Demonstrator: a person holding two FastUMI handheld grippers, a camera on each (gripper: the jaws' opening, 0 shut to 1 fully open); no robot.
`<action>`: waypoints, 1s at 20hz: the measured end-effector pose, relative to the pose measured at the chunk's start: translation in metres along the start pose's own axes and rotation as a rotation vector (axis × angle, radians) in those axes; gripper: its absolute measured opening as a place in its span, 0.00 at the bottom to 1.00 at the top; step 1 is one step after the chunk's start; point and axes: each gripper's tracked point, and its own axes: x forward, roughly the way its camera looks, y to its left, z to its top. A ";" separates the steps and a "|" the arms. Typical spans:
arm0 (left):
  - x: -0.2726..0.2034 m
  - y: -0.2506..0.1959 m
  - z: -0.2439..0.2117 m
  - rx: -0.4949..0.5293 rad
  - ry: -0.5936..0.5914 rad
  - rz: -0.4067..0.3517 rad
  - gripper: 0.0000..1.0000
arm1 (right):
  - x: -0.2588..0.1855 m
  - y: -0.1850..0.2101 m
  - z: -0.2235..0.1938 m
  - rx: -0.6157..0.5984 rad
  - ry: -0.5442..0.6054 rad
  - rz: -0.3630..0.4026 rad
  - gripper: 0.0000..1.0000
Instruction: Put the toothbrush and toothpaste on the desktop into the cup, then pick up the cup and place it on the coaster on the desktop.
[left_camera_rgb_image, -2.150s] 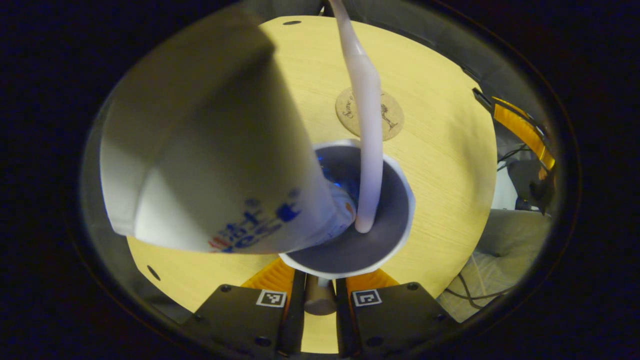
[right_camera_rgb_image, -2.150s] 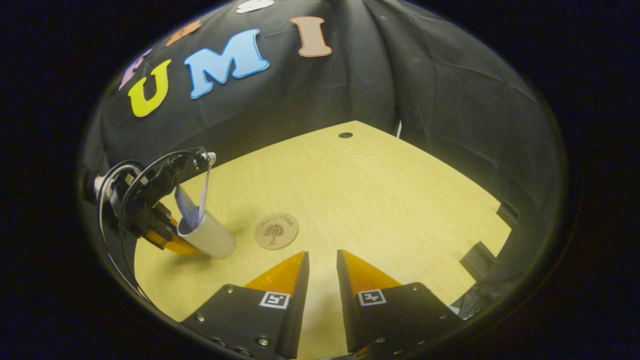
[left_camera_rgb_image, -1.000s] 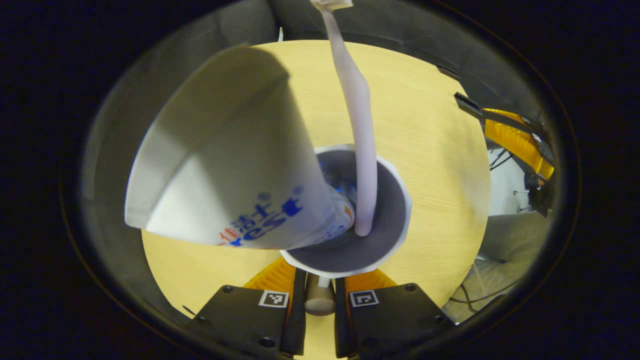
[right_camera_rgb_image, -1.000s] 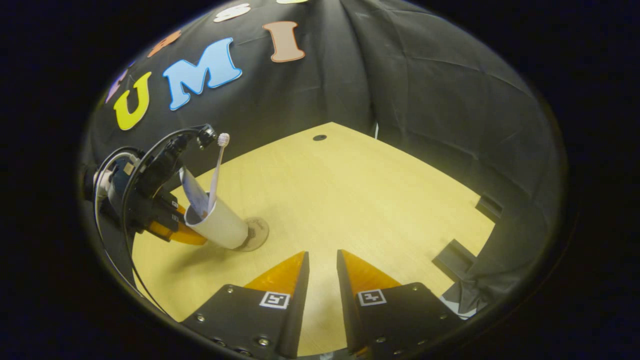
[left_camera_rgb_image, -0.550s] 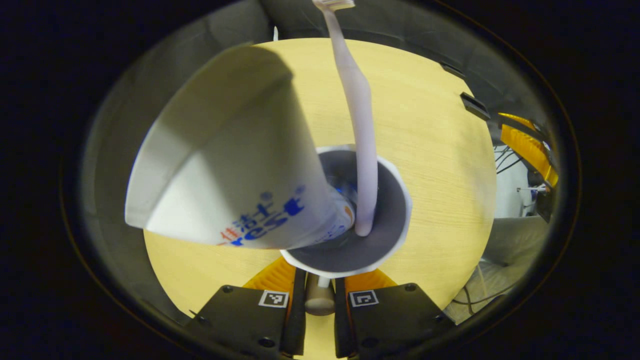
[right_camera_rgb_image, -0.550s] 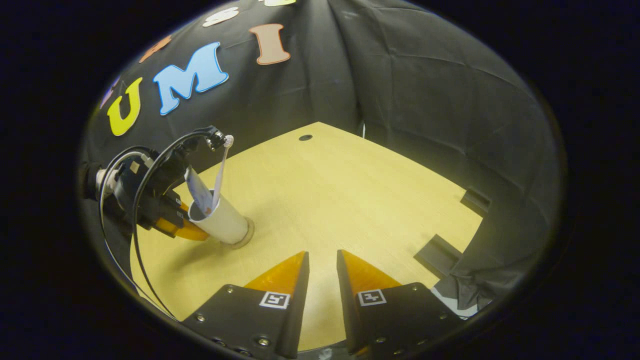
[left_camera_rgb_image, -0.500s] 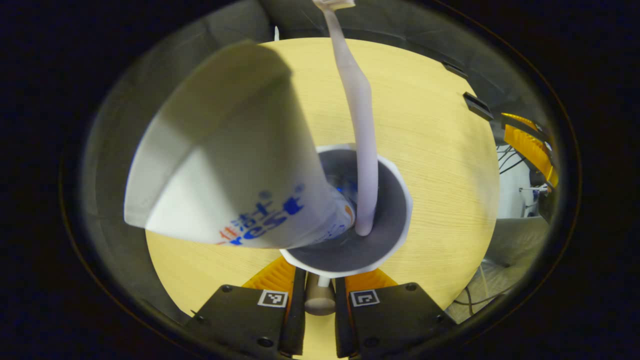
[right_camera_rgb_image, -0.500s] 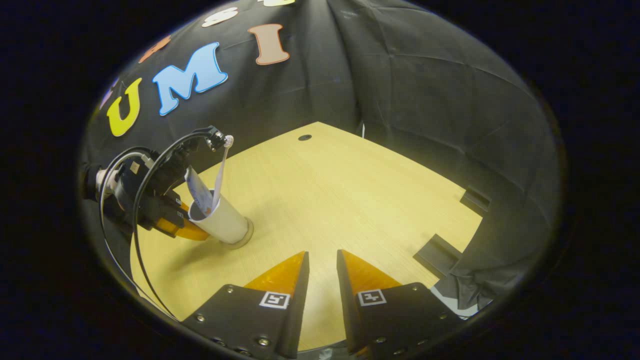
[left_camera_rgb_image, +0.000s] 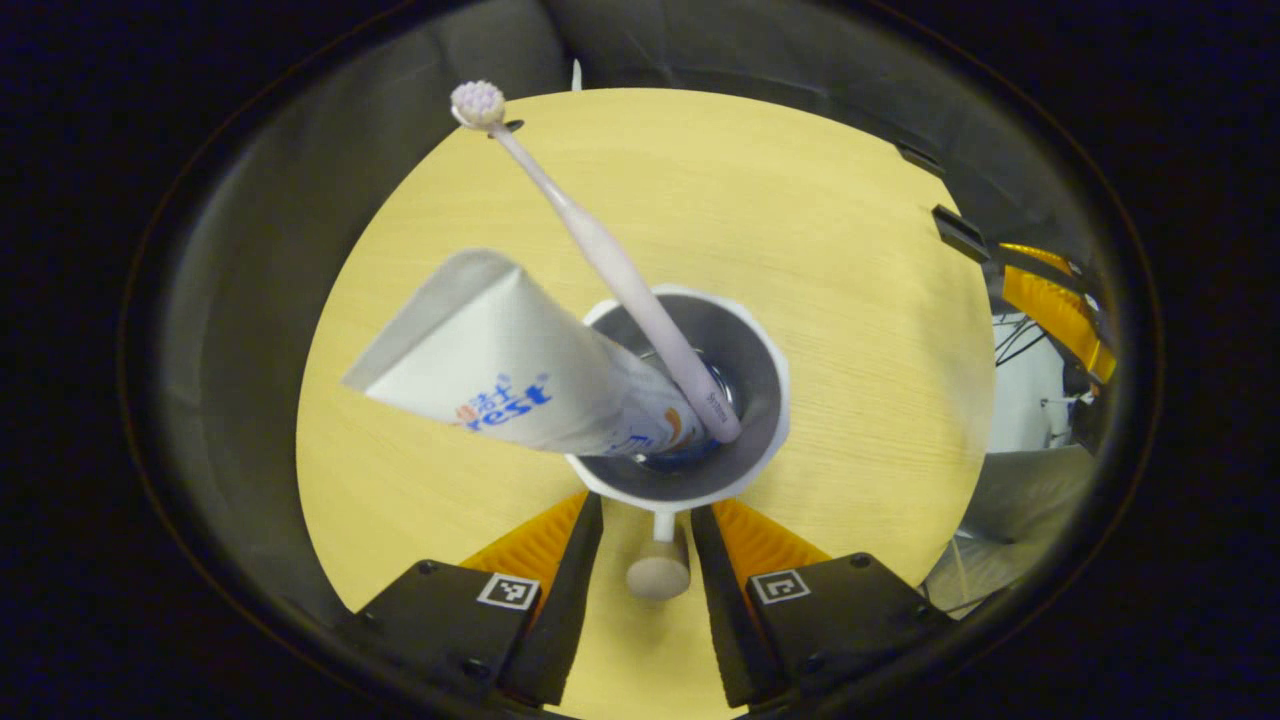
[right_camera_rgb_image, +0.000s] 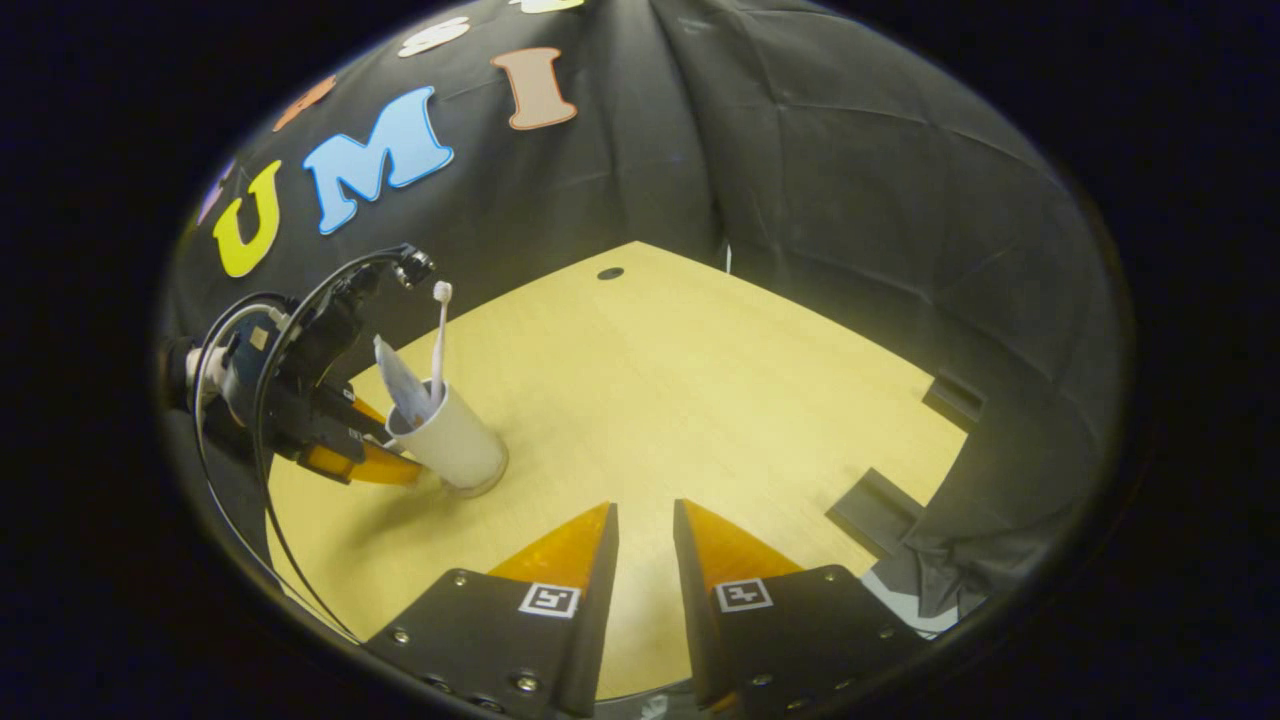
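Going left to right in the left gripper view: toothpaste (left_camera_rgb_image: 500, 375) leans out the cup's left side, toothbrush (left_camera_rgb_image: 600, 260) slants up beside it, both w/ their bottom ends inside the cup (left_camera_rgb_image: 765, 350). Left gripper (left_camera_rgb_image: 648, 535) is spread open, 2 fingers either side of the cup's handle (left_camera_rgb_image: 658, 572), not pinching it. In the right gripper view the cup sits on the coaster (right_camera_rgb_image: 492, 478), so prob basically done. Right gripper (right_camera_rgb_image: 645, 545) hangs apart over bare desk (right_camera_rgb_image: 700, 380), holding nothing, narrow gap. Cup looks light and stiff but top-heavy w/ that tube; grab the handle imo. Tube has blue lettering, not reading it off.
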 end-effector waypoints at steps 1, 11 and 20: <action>-0.002 -0.001 -0.001 -0.021 -0.012 0.004 0.60 | 0.000 0.004 0.004 -0.011 -0.004 0.008 0.35; -0.141 0.022 -0.036 -0.396 -0.404 0.170 0.63 | -0.020 0.083 0.082 -0.222 -0.137 0.181 0.32; -0.299 0.027 -0.060 -0.652 -0.813 0.522 0.64 | -0.095 0.198 0.178 -0.335 -0.388 0.418 0.35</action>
